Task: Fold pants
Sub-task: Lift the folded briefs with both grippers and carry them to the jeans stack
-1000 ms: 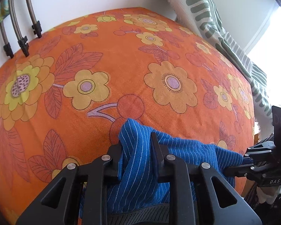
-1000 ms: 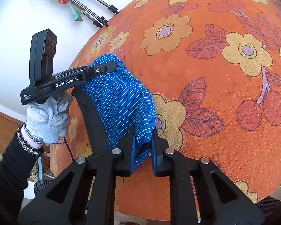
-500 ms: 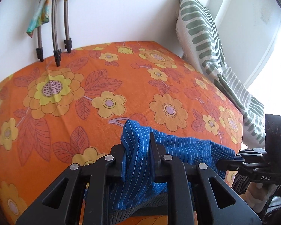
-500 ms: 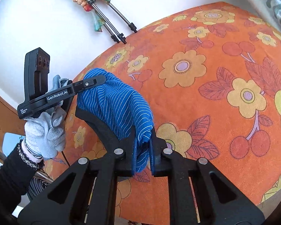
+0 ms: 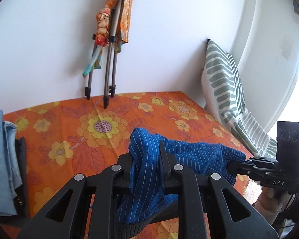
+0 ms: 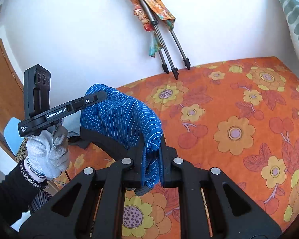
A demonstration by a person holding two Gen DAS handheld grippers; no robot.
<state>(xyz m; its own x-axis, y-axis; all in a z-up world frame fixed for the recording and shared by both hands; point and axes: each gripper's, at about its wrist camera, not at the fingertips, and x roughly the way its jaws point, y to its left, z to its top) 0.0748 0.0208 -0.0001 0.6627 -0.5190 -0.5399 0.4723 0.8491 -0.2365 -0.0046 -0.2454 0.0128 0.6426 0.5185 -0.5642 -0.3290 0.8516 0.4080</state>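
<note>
The blue pants with thin white stripes [image 5: 191, 155] hang stretched between my two grippers, lifted above the orange flowered bed. My left gripper [image 5: 146, 155] is shut on one end of the cloth, with a dark waistband hanging below it. My right gripper [image 6: 151, 149] is shut on the other end; the pants [image 6: 119, 115] run from it to the left gripper [image 6: 93, 97], held by a gloved hand. The right gripper also shows in the left wrist view [image 5: 237, 164], clamped on the cloth.
The orange flowered bedspread [image 5: 101, 123] covers the bed below. Folded light-blue and dark clothes [image 5: 4, 159] lie stacked at its left edge. Tripod legs [image 5: 109, 75] lean on the white wall behind. A green striped pillow [image 5: 223, 83] stands at the right. A wooden door [image 6: 4, 91] is at the left.
Both grippers have risen and tilted up with the pants still clamped; the wall, tripod legs and folded clothes stack have come into view.
</note>
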